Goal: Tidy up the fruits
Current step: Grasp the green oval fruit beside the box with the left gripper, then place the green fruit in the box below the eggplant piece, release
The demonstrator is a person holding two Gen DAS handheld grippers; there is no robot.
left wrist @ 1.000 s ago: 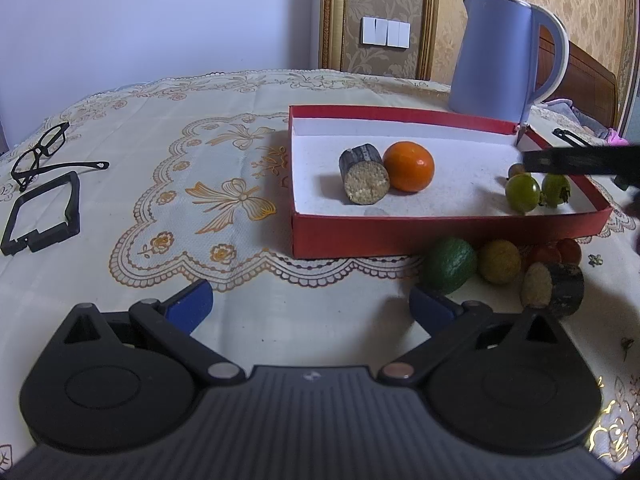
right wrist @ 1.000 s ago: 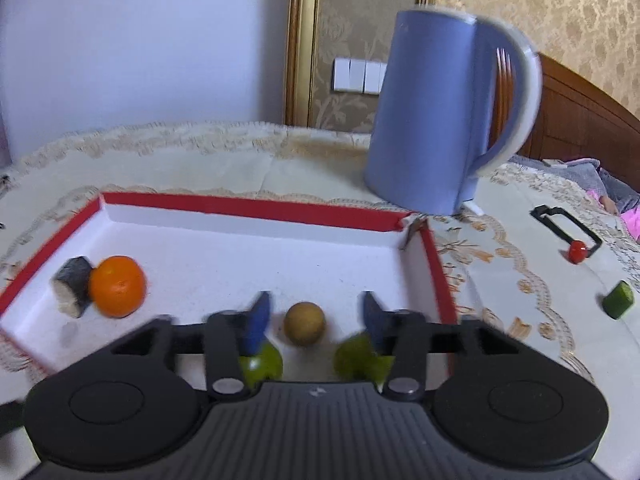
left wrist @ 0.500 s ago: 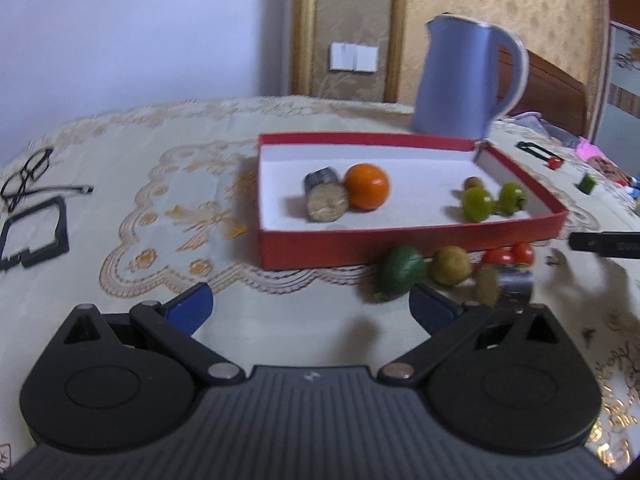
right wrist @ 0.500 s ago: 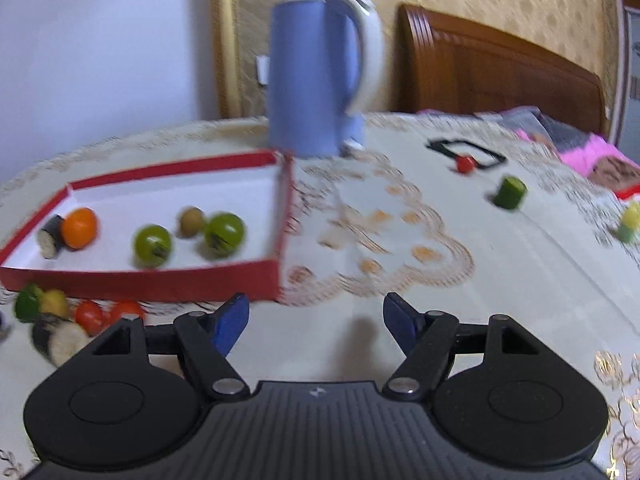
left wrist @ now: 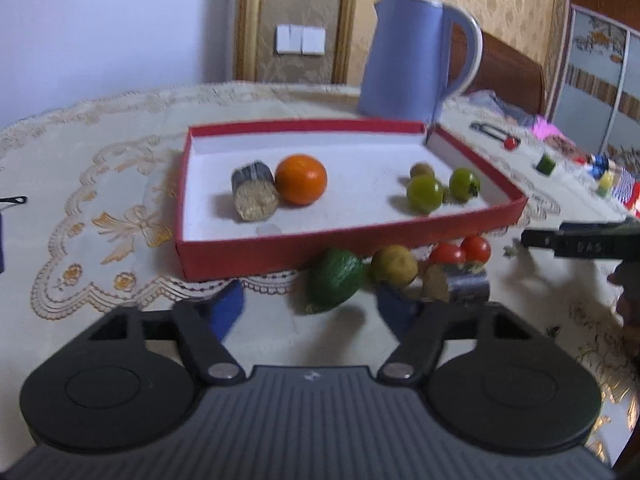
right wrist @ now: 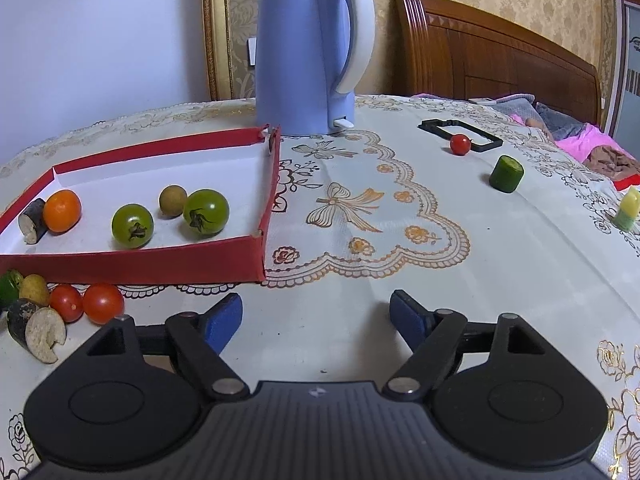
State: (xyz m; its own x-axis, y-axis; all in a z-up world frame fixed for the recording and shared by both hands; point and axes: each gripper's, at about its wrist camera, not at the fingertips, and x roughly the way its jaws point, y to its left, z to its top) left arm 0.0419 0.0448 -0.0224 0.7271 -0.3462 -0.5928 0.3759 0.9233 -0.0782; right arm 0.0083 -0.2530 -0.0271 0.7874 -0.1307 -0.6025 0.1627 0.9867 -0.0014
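A red box (left wrist: 360, 236) (right wrist: 140, 262) holds an orange (left wrist: 301, 179) (right wrist: 62, 211), a dark cut piece (left wrist: 254, 196), two green tomatoes (left wrist: 425, 194) (right wrist: 206, 212) and a small brown fruit (right wrist: 173, 200). In front of the box lie a green avocado (left wrist: 334, 280), a yellow fruit (left wrist: 394, 266), two red tomatoes (left wrist: 460, 251) (right wrist: 102, 303) and a dark cut piece (right wrist: 36, 330). My left gripper (left wrist: 310, 308) is open just in front of the avocado. My right gripper (right wrist: 316, 320) is open and empty over bare cloth right of the box.
A blue kettle (right wrist: 312, 52) stands behind the box. Right of it lie a black frame (right wrist: 460, 134), a red tomato (right wrist: 460, 145), a green cylinder (right wrist: 507, 173) and a yellow-green piece (right wrist: 628, 208). The right gripper's side (left wrist: 580, 240) shows in the left wrist view.
My right gripper has pulled back out of the box and swung right, empty. My left gripper has moved forward and right toward the avocado.
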